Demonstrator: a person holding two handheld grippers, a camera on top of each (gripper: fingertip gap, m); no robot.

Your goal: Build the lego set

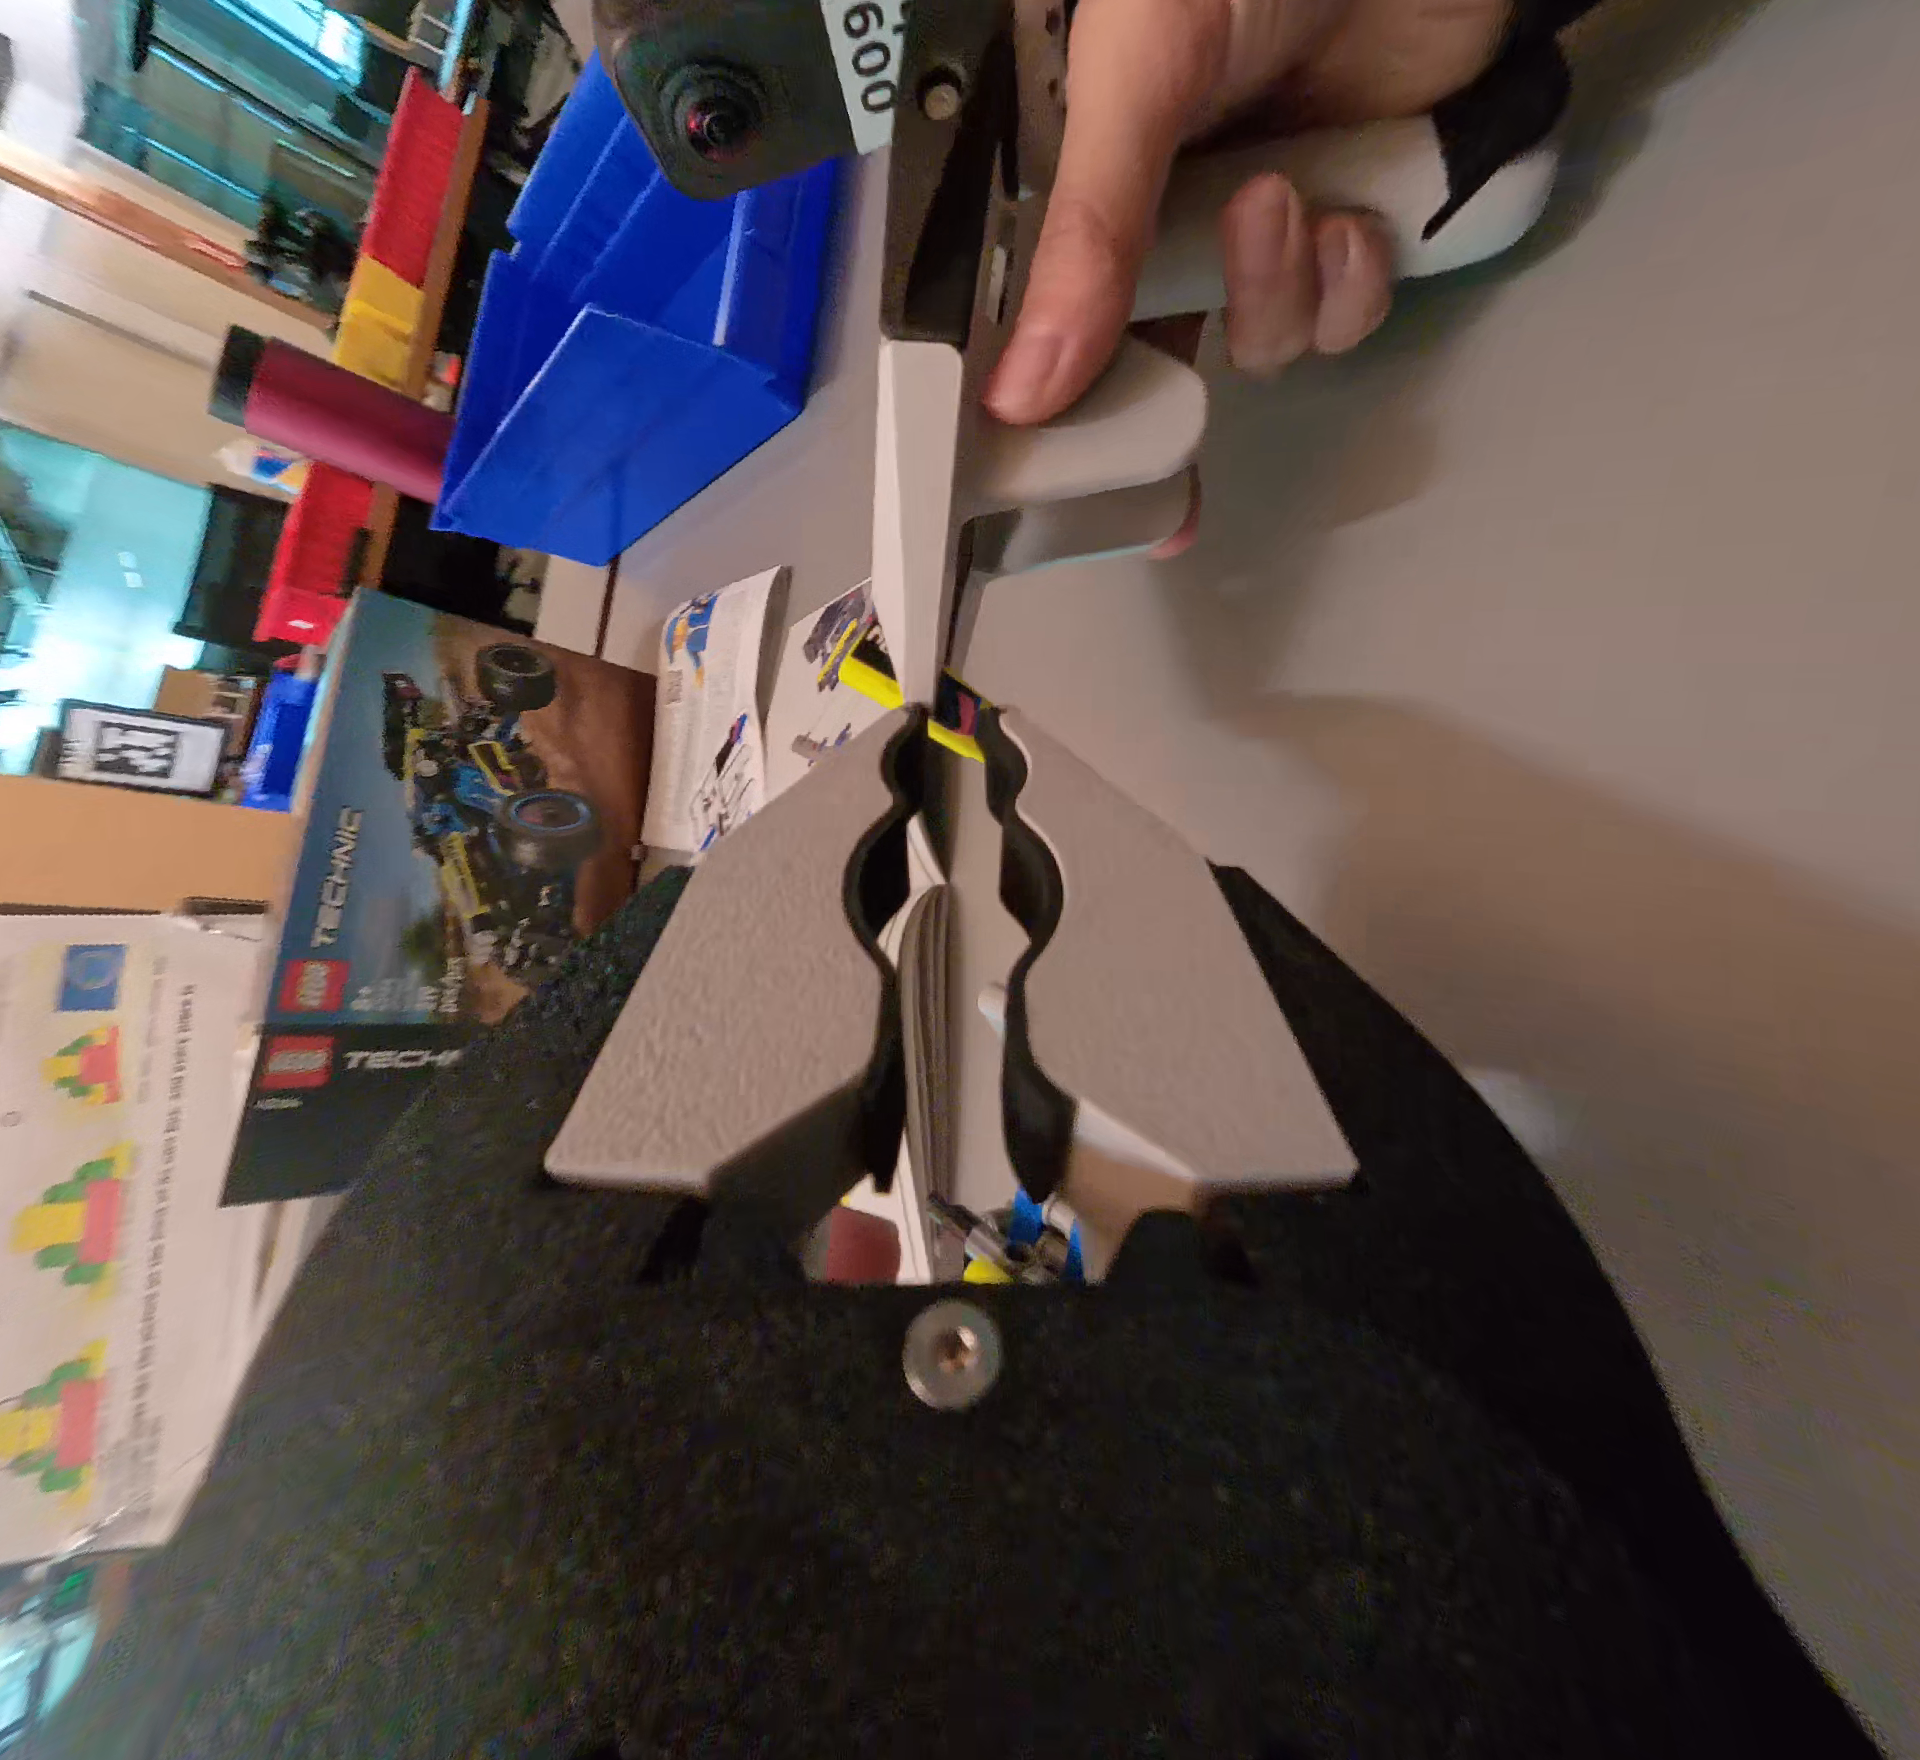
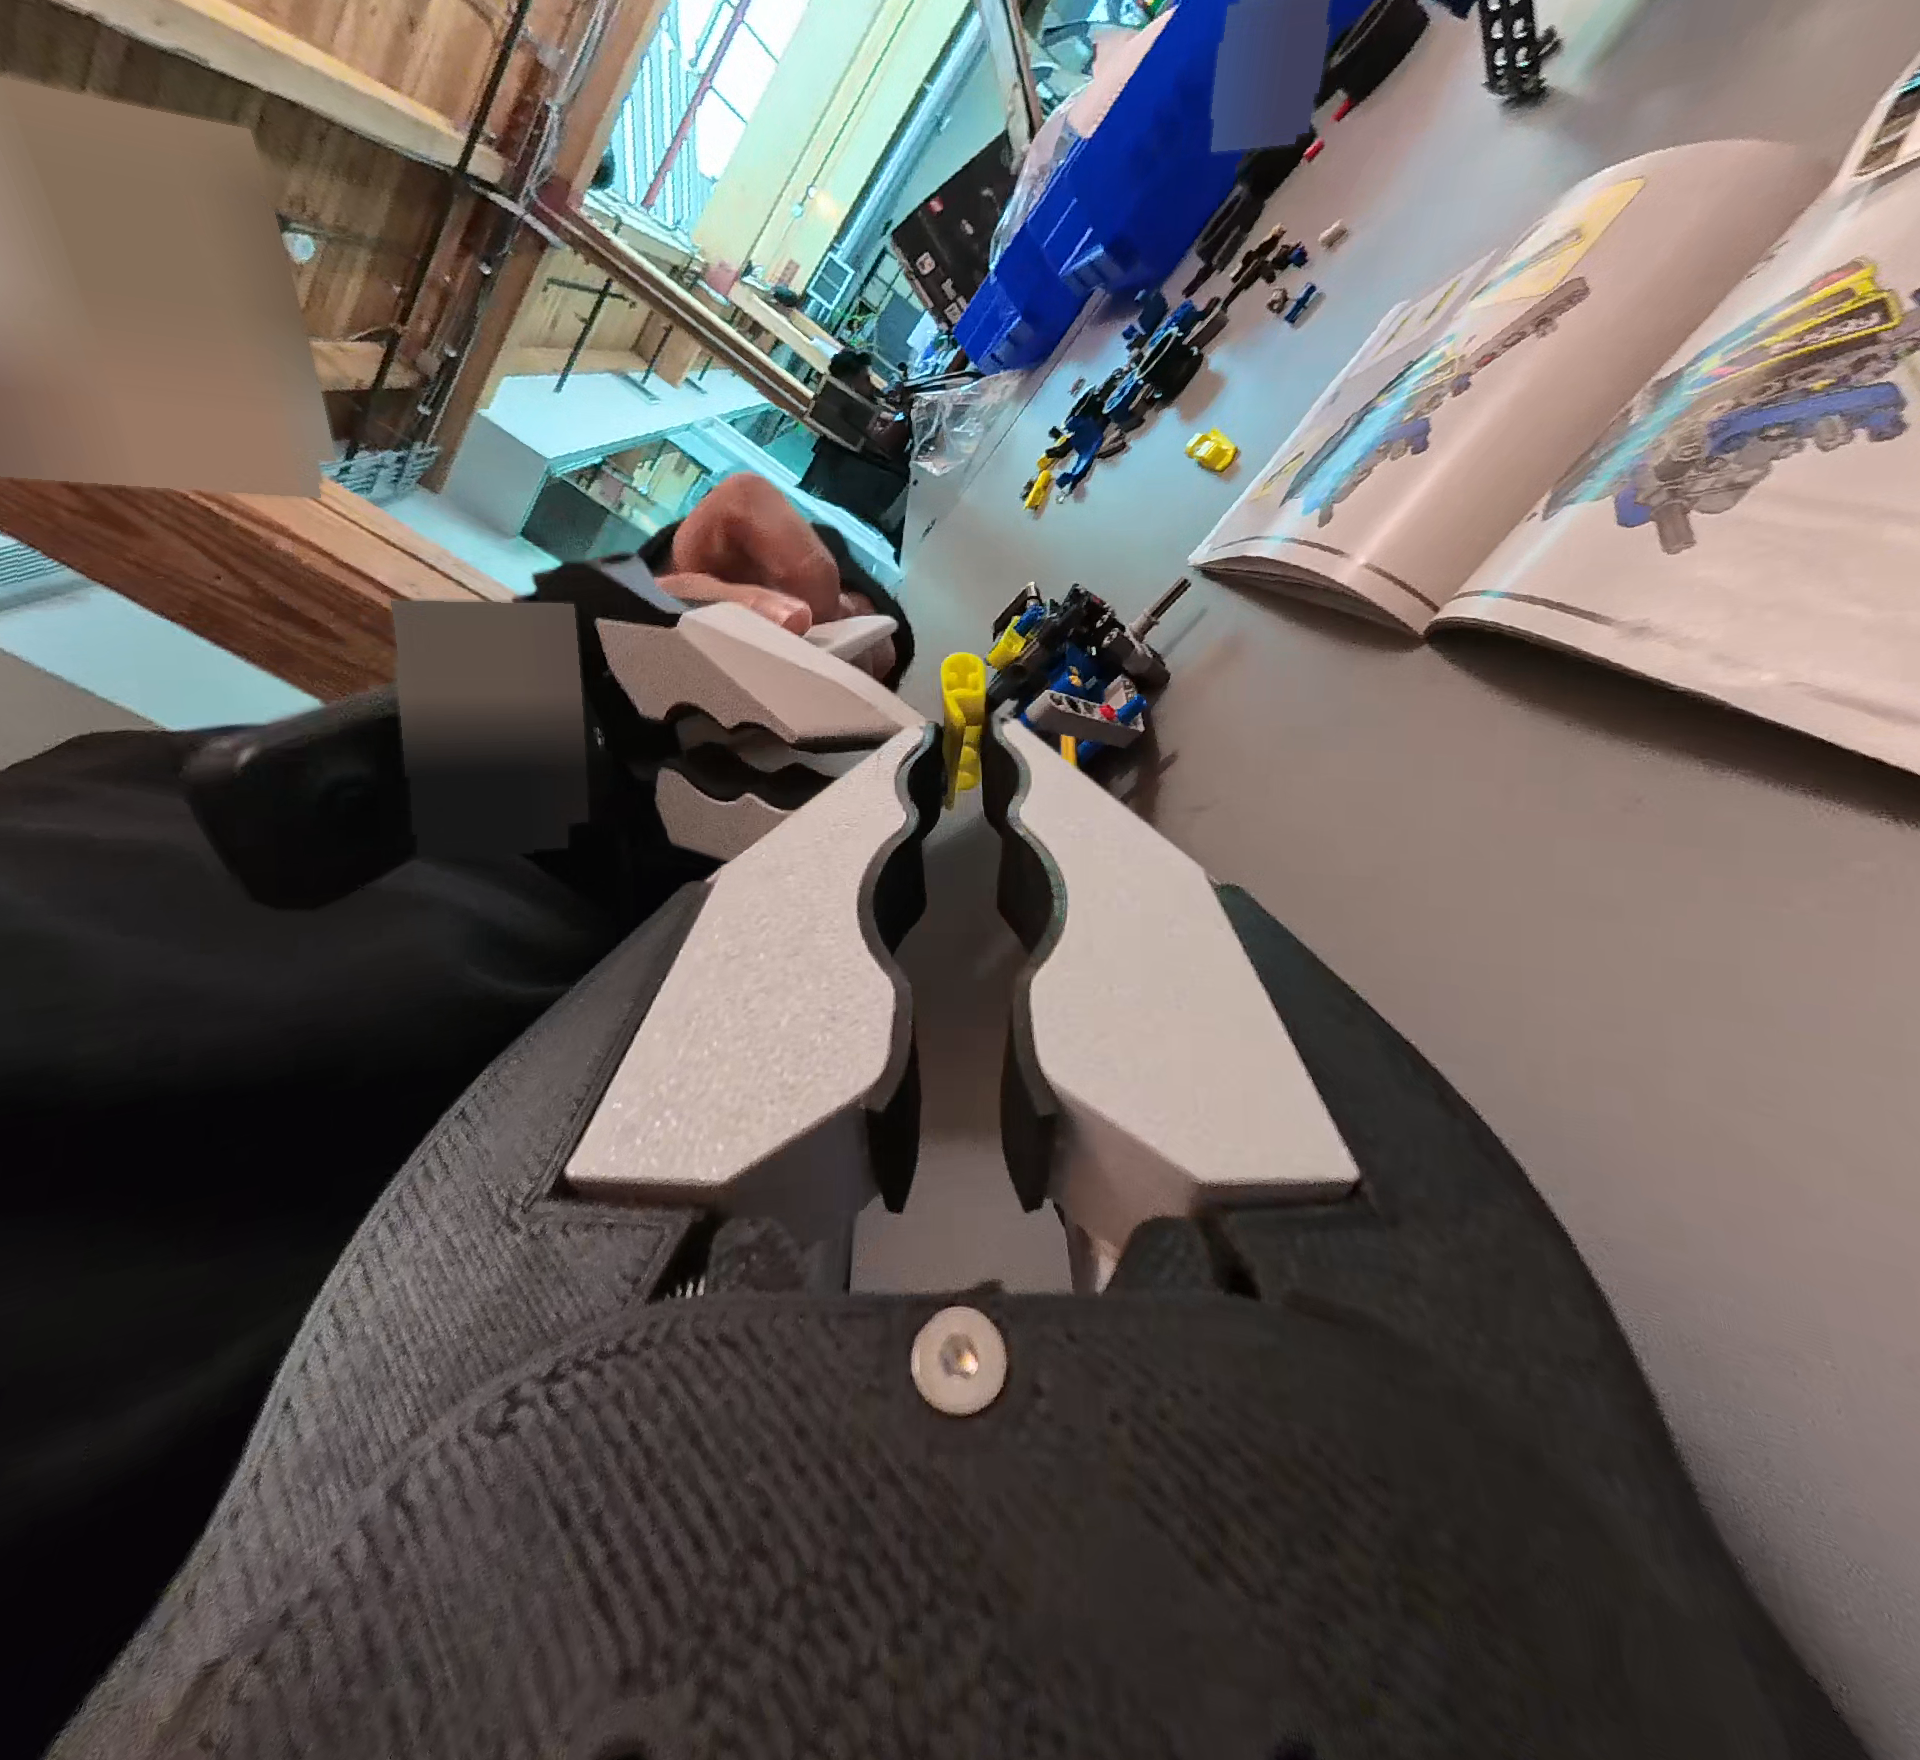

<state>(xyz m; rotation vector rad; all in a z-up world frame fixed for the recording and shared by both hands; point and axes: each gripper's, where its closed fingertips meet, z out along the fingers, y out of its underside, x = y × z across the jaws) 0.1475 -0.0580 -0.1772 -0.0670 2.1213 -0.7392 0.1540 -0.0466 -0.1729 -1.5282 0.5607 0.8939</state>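
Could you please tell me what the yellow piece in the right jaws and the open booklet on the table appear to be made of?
The yellow piece looks like moulded plastic: uniform bright colour, smooth slightly glossy surface, rounded holes. The open booklet looks like printed paper: thin stacked page edges, pages curving at the spine, a soft satin sheen.

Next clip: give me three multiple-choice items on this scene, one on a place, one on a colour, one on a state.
1. Where is the small blue-and-black brick assembly?
A in a blue bin
B on the grey table, just beyond the right gripper's fingertips
C on a cardboard box

2. What colour is the brick piece between the right gripper's fingertips?
A red
B white
C yellow

3. How does the instruction booklet lie?
A open
B shut
C rolled up

Key: B, it stands on bare table ahead of the fingers; C, the piece is bright yellow; A, printed pages show on either side of the fold.
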